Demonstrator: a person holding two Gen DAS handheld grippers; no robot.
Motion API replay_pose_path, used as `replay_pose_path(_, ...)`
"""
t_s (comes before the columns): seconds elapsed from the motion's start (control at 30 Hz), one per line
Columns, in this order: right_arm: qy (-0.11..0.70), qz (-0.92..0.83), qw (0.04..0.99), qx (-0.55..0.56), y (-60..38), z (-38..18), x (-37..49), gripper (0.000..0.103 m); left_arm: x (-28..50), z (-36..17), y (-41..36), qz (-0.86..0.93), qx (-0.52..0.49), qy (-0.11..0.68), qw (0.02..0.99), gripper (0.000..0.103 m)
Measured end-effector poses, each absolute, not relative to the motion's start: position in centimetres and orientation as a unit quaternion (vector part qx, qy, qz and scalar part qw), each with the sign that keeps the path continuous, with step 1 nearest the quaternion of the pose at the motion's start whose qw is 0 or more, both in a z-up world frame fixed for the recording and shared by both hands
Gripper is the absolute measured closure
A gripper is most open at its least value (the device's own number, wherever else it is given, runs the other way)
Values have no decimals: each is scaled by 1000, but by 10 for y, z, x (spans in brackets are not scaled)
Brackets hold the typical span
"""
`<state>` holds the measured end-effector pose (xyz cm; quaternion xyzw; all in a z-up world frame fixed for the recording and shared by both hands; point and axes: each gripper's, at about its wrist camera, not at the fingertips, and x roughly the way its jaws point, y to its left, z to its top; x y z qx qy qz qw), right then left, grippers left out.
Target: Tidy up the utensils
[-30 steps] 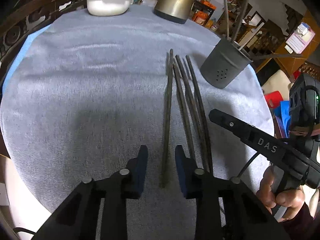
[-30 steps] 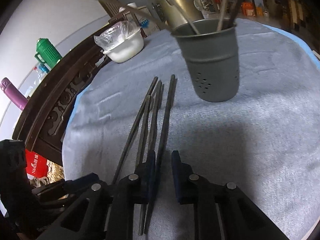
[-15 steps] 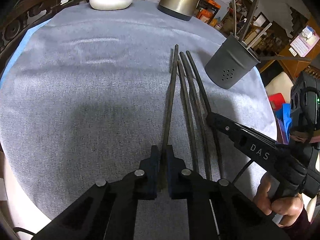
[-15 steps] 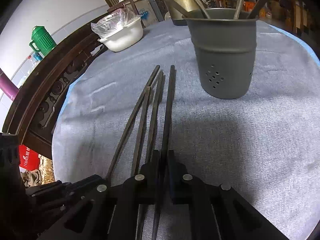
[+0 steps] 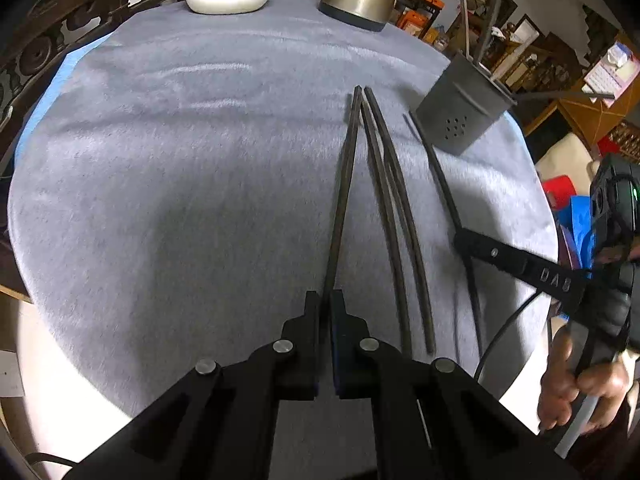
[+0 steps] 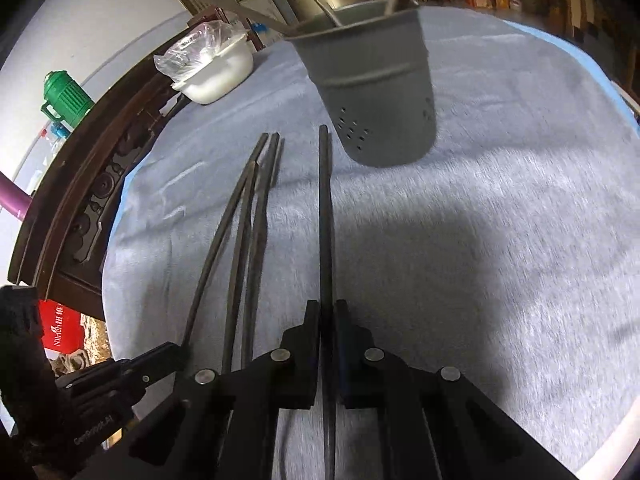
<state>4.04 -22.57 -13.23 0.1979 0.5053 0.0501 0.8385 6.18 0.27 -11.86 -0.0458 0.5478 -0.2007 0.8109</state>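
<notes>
Round table with a grey cloth (image 5: 180, 184), grey utensil holder (image 6: 376, 92) standing on it with a few sticks poking out. Left gripper (image 5: 325, 316) is clamped tight on the leftmost chopstick (image 5: 344, 184); right gripper (image 6: 328, 320) is pinched on the rightmost chopstick (image 6: 326, 216). Two loose chopsticks (image 5: 394, 216) lie on the cloth between those.

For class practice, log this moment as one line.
left gripper: shut on chopstick | right gripper: shut on chopstick | two on cloth | holder: upright
</notes>
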Motion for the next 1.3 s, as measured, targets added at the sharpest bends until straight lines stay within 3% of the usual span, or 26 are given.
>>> replay_pose_path(0.33, 538, 71, 808, 229, -237, -133, 45, 92, 61, -105, 26, -187, -46, 557, 808, 96)
replay_pose_path(0.47, 525, 62, 818, 228, -238, -126, 64, 87, 79, -90, 23, -191, -41, 529, 826, 82)
replay_pose_path(0.93, 506, 18, 843, 182, -225, -129, 105, 86, 144, -105, -27, -213, -47, 554, 803, 81)
replay_pose_path(1.1, 500, 13, 852, 153, -220, -129, 105, 94, 156, -116, -39, -208, -46, 566, 796, 81)
replay_pose_path(1.3, 508, 21, 847, 153, -222, -129, 100, 94, 148, -116, -43, -198, -20, 562, 803, 82)
